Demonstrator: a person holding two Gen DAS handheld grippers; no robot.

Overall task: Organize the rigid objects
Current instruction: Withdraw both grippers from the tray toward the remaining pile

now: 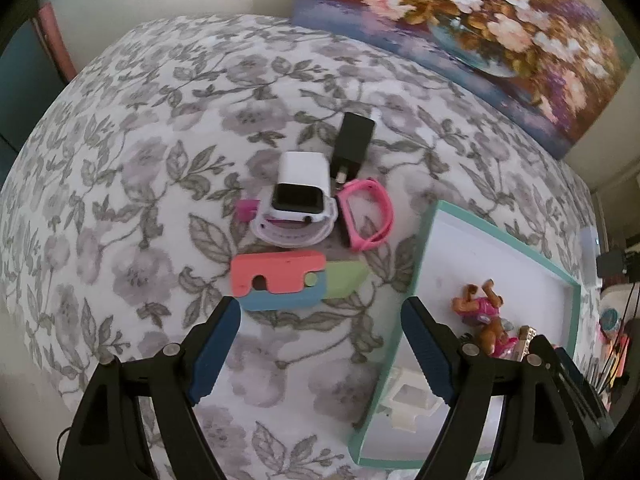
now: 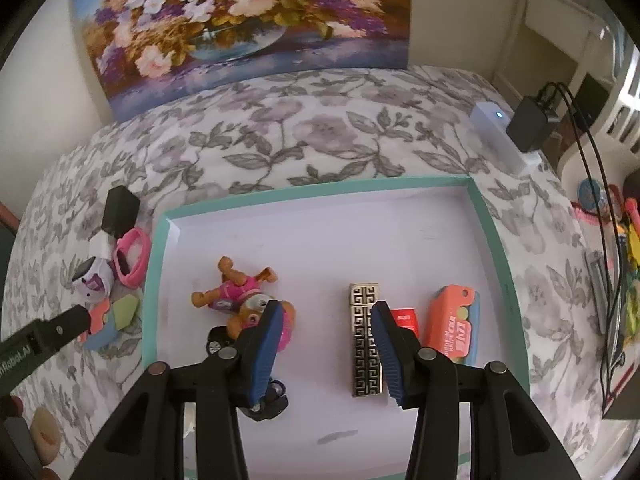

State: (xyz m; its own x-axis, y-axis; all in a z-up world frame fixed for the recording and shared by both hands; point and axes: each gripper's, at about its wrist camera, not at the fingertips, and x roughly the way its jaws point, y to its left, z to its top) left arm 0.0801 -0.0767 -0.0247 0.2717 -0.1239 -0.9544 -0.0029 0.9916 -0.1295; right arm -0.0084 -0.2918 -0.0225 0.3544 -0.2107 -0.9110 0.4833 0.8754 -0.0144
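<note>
Left gripper (image 1: pixel 320 344) hangs with its jaws wide and nothing between them, above the floral bedspread (image 1: pixel 140 160) and just short of a coral, blue and green block (image 1: pixel 292 280). Only the left wrist view shows clearly the cluster beyond that block: a white smartwatch (image 1: pixel 298 204), a pink band (image 1: pixel 368 216) beside it, and a black charger plug (image 1: pixel 354 136) behind. Right gripper (image 2: pixel 324 344) stands over the tray with its jaws partly apart and nothing gripped. Only the right wrist view shows the full contents of the teal-rimmed tray (image 2: pixel 320 184): a toy dog figure (image 2: pixel 240 296) lying on its side, a patterned metal bar (image 2: pixel 364 340), a small red item (image 2: pixel 406 320) partly behind the right finger, and an orange box (image 2: pixel 454 320) near the tray's right wall. A flower painting (image 2: pixel 240 20) leans against the wall behind the bed. A white device with a lit dot (image 2: pixel 500 136) lies at the bed's far right, with a black adapter (image 2: pixel 528 120) at its end.
</note>
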